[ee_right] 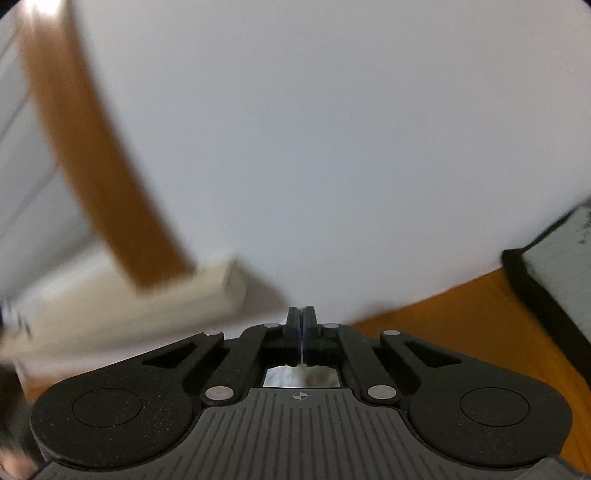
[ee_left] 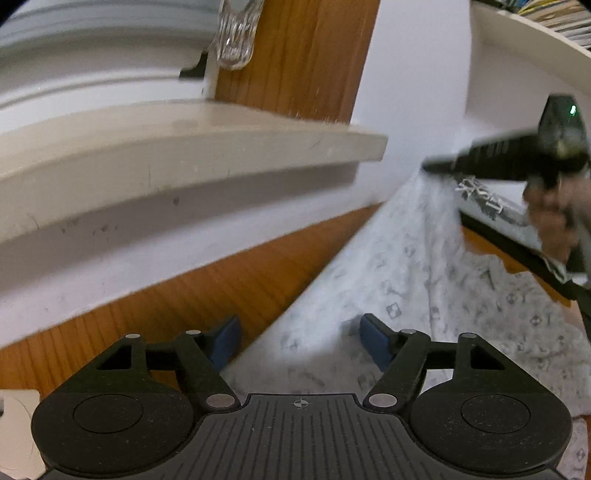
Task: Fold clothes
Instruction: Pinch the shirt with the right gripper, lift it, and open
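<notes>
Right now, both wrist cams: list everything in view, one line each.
patterned garment: one, white with grey print, on the wooden table, one part pulled up to the right gripper's tip
wooden table: one, orange-brown, under the garment
window sill: one, cream, above the table against the white wall
wooden strip: one, orange-brown, upright behind the sill
glass object: one, clear, on the sill at the top; what it is I cannot tell
flat printed item: one, grey with black edge, right of the garment
white shelf: one, top right, contents blurred
left gripper: black, blue pads, jaws open over the garment's edge
right gripper: black, jaws shut, thin cloth edge between them
hand: one, blurred, holding the right gripper
</notes>
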